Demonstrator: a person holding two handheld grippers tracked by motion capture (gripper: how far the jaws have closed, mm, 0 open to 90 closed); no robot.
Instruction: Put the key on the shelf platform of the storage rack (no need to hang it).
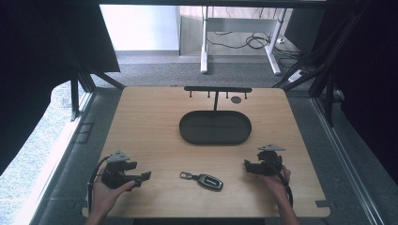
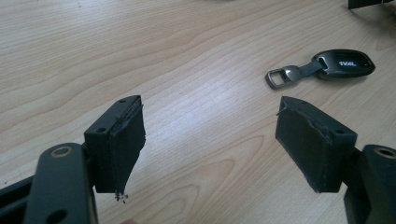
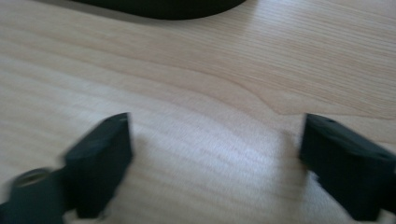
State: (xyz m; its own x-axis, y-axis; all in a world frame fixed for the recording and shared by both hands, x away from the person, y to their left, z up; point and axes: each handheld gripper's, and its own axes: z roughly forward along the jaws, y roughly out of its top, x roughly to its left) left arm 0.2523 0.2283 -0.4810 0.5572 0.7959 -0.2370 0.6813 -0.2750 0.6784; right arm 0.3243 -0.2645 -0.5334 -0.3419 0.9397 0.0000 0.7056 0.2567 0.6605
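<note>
Near the tabletop's front-left corner, the left gripper (image 1: 143, 177) rests in a hand, jaws spread apart with nothing between them. The car key (image 1: 203, 180) lies flat by the front edge, between both grippers, touching neither. Behind it sits the oval black tray (image 1: 187, 133). Toward the front-right corner, the right gripper (image 1: 247, 165) has its jaws wide apart, empty.

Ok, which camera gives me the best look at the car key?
The left gripper view: the car key lies close and sharp on the table, with its lettering and metal loop clear, beyond the open left gripper. The high view shows the whole key but small, between the two grippers. The right gripper view looks at bare wood and the tray's edge.
</note>
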